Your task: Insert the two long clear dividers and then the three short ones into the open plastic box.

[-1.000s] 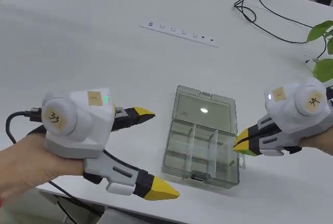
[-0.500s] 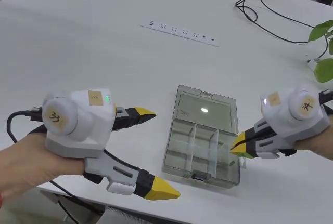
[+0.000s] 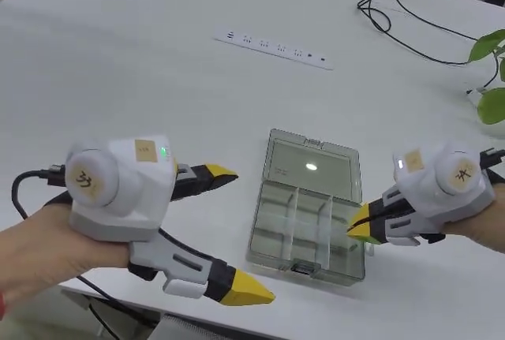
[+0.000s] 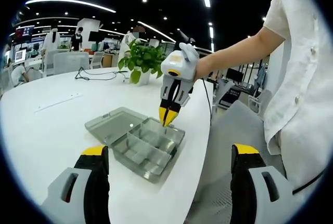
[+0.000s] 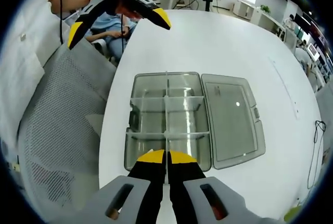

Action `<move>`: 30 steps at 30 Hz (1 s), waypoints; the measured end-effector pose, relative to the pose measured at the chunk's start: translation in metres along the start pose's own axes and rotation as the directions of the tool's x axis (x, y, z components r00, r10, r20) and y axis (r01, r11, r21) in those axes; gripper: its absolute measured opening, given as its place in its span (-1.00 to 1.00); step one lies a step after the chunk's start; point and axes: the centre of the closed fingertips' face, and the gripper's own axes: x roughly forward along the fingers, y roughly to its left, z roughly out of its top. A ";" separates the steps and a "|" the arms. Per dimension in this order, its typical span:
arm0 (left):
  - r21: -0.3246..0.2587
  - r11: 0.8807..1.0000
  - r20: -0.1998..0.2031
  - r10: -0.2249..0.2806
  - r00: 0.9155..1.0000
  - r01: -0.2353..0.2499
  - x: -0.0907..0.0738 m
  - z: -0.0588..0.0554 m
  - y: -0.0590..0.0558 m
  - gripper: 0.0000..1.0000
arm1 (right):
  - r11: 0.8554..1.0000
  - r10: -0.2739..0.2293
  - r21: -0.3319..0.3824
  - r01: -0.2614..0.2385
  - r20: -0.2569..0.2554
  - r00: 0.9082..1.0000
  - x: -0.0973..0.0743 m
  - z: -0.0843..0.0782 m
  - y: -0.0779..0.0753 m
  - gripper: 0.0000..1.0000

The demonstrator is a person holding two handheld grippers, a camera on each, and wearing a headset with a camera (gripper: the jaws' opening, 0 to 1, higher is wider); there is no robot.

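Note:
The open clear plastic box (image 3: pixel 268 233) lies near the table's front edge, with its lid (image 3: pixel 312 168) flat behind it. Two long dividers and short cross dividers stand inside the box (image 5: pixel 132 146). My right gripper (image 3: pixel 357 227) is shut at the box's right compartment, tips pointing down into it (image 4: pixel 166 117). A thin short clear divider runs on from the shut tips (image 5: pixel 167 156), in line with the other short ones. My left gripper (image 3: pixel 243 233) is held wide open left of the box (image 4: pixel 140 141), with nothing between its jaws, and it shows beyond the box (image 5: pixel 118 26).
A white power strip (image 3: pixel 272 48) lies farther back on the table, and a black cable (image 3: pixel 402 24) loops at the back right. Plant leaves (image 3: pixel 493 80) hang at the right edge. A grey mesh chair (image 5: pixel 57 130) stands just off the table's front edge.
My right gripper has sunk a little and moved left, closer into the box's right side. The left gripper and the box have stayed put.

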 end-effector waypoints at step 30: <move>-0.003 1.000 0.006 0.000 1.000 0.000 0.000 0.001 0.001 0.97 | 0.998 0.033 0.050 -0.033 -0.012 0.999 0.008 -0.004 0.000 -0.94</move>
